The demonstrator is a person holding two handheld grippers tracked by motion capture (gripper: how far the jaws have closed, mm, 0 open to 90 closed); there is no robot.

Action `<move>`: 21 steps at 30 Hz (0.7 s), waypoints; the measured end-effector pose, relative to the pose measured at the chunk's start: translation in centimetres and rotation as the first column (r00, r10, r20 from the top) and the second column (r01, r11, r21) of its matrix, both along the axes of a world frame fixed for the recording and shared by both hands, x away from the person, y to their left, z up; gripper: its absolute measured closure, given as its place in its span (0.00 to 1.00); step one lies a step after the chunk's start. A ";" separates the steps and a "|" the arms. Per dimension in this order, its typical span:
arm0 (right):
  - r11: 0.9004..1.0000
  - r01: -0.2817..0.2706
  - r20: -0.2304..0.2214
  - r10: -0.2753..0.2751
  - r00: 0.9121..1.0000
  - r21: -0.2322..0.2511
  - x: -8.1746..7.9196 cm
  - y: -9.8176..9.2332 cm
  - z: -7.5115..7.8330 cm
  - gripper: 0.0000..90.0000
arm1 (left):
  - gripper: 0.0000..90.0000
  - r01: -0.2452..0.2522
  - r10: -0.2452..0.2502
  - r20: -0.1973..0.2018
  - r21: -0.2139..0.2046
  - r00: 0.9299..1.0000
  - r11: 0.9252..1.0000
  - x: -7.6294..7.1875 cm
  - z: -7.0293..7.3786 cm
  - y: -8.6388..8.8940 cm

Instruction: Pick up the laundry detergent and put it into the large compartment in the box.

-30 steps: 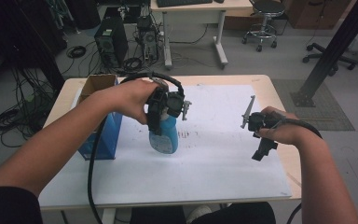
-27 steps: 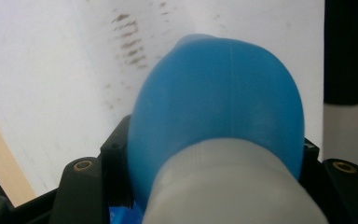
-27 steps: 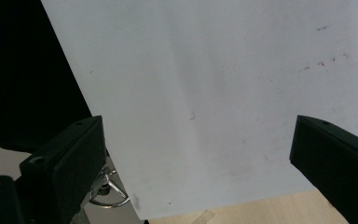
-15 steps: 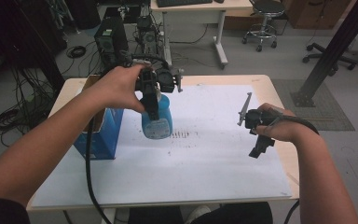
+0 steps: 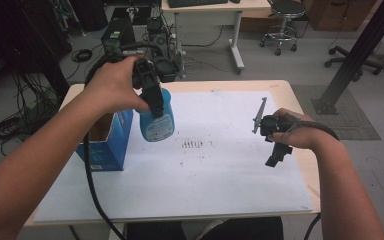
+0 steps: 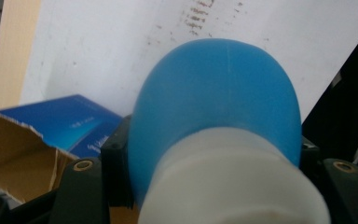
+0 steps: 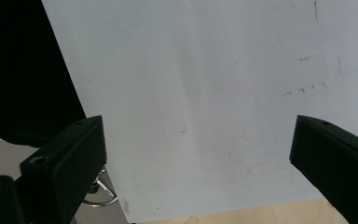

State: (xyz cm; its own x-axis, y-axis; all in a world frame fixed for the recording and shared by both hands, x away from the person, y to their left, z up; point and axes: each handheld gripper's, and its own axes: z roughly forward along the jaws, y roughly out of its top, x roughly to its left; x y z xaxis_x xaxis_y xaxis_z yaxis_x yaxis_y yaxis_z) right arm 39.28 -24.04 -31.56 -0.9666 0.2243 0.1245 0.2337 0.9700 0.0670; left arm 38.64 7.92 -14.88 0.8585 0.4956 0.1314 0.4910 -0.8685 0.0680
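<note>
Clenched on the white neck of the blue bottle point(image 5: 156, 119), the jaws of the left gripper point(image 5: 150, 92) now carry it clear of the white sheet, where a second ago its base stood on the paper; it hangs just beside the open blue box point(image 5: 105, 137) near the table's point(image 5: 280, 86) left edge. That lift suggests the bottle is headed into the box, with lowering yet to come. Near the right edge, the right gripper point(image 7: 198, 154) stays put, jaws spread wide and empty over the sheet.
</note>
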 end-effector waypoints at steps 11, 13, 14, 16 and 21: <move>1.000 -0.013 0.000 0.013 1.000 -0.011 0.1 0.5 0.5 0.04 | 0.42 -0.131 0.131 -0.045 -0.012 0.990 0.991 0.7 2.0 1.9; 1.000 -0.029 0.004 0.029 1.000 -0.003 0.2 0.7 0.5 0.04 | 0.42 -0.168 0.167 -0.049 -0.022 0.985 0.986 1.1 2.5 2.7; 1.000 -0.025 0.001 0.025 1.000 -0.012 0.2 0.7 0.6 0.04 | 0.42 -0.183 0.182 -0.047 -0.026 0.982 0.983 1.2 2.7 2.9; 0.999 -0.029 0.001 0.029 1.000 -0.015 0.2 0.9 0.5 0.04 | 0.42 -0.206 0.204 -0.046 -0.027 0.978 0.978 1.4 3.1 3.3; 0.999 -0.032 -0.003 0.032 0.999 -0.014 0.3 1.0 0.4 0.04 | 0.42 -0.262 0.259 -0.053 -0.045 0.964 0.964 1.7 4.4 4.6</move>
State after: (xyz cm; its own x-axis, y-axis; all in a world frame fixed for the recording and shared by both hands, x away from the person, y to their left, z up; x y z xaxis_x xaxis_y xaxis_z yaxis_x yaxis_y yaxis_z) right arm 39.55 -23.08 -31.16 -0.9730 0.1948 0.1239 0.2025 0.9779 0.0524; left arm 40.38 12.55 -10.44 0.7034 0.7079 0.0638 0.7034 -0.7062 0.0808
